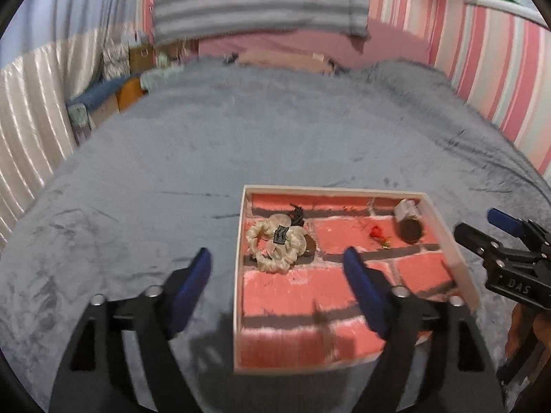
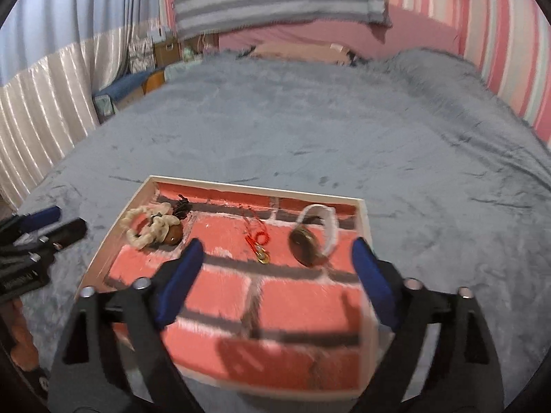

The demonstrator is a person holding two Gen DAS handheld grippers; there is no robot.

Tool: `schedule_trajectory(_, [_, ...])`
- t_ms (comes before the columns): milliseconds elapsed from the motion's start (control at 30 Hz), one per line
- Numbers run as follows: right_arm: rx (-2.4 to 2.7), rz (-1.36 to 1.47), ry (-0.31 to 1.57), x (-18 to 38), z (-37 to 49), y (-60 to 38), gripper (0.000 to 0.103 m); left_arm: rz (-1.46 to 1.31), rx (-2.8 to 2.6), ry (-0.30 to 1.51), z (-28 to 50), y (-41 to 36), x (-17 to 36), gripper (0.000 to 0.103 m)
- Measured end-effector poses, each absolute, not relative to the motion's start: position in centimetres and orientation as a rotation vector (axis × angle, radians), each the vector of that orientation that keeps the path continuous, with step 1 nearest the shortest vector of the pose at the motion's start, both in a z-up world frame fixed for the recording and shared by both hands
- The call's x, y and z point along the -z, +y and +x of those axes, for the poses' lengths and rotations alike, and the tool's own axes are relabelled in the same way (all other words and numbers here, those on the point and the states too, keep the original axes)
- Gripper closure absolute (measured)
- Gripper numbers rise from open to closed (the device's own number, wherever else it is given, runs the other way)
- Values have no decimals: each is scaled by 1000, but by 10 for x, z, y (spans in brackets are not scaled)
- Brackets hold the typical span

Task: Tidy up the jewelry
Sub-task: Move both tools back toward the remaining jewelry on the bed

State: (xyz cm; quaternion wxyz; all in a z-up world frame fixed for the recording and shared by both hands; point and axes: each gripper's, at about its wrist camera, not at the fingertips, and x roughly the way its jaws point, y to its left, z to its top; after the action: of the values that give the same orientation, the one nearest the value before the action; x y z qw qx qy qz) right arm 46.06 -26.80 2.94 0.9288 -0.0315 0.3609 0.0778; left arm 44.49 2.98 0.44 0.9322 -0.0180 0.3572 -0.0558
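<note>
Both sets of tongs hung empty above the bed. The left tongs (image 1: 277, 272) stood spread wide, one blue pad over the grey blanket (image 1: 172, 158) and the other over the near part of the tray (image 1: 239, 275). The right tongs (image 2: 277, 261) were spread just as wide, low over the tray's near half, gripping nothing.

Past them lay the jewelry, all of it already inside the shallow white-rimmed tray with its red brick-patterned lining. A cream beaded bracelet (image 1: 275, 244) sat in the far left corner, with a small dark piece (image 1: 297, 214) just behind it and a brown bead touching its right side. A thin red cord with a gold charm (image 2: 257, 242) lay near the middle. A brown watch-like piece with a white strap (image 2: 311, 237) rested toward the far right wall.

I judged the work to be between grasps: nothing was held, and nothing lay loose on the blanket that I could see. The pictures were smeared, so fine detail was hard to read. If a pick was coming, the red cord sat most nearly between the right pads, though still ahead of them. It would call for a forward reach, a drop to the lining and a narrow pinch, since the cord looked thin and flat and easy to miss.
</note>
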Motion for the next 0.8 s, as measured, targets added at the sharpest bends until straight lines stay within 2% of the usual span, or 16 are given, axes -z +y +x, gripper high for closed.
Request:
schedule_trajectory(67, [-151,-64,703,-41,428,-283,4,-33,124,682,415,33,-19,19])
schedule_trajectory(167, [-148,-55,667,-53,385,-304,4,-38,120,630,373,42,-37,9])
schedule_trajectory(433, [-63,2,597,-67,281,-362,4,-40,111,568,273,62,-57,8])
schedule_trajectory(800, [72,-52,552,-26,183,-394,4,5,78,523,190,57,-38,8])
